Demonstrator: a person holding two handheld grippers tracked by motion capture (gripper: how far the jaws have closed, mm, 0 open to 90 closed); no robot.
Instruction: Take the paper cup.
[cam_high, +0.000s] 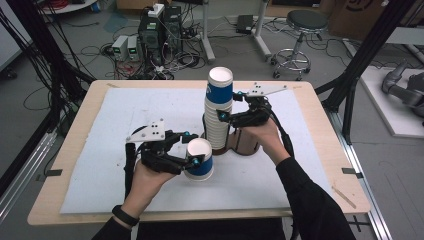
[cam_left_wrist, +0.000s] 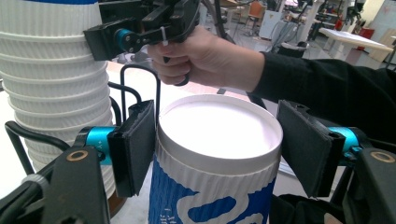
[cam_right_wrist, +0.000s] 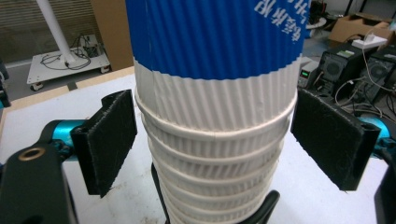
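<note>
We see single blue-and-white paper cup (cam_left_wrist: 217, 158) between left gripper (cam_high: 192, 148) fingers (cam_left_wrist: 135, 147), mouth up, long axis near upright, slightly tilted; inside empty, base cut off in left gripper view. Fingers closed on cup, though far pad contact is hard to judge. Cup stack (cam_high: 219, 107) upright in black wire holder (cam_left_wrist: 140, 88), its base hidden. Right gripper (cam_high: 229, 106) fingers (cam_right_wrist: 109, 140) straddle stack, gaps both sides, open. White mat (cam_high: 125, 125) covers desk (cam_high: 80, 115).

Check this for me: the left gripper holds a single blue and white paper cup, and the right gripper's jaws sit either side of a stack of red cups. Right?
Not quite. The stack of cups is blue and white, not red, as the right gripper view shows. The rest holds: the left gripper holds a single paper cup, and the right gripper straddles the stack.
</note>
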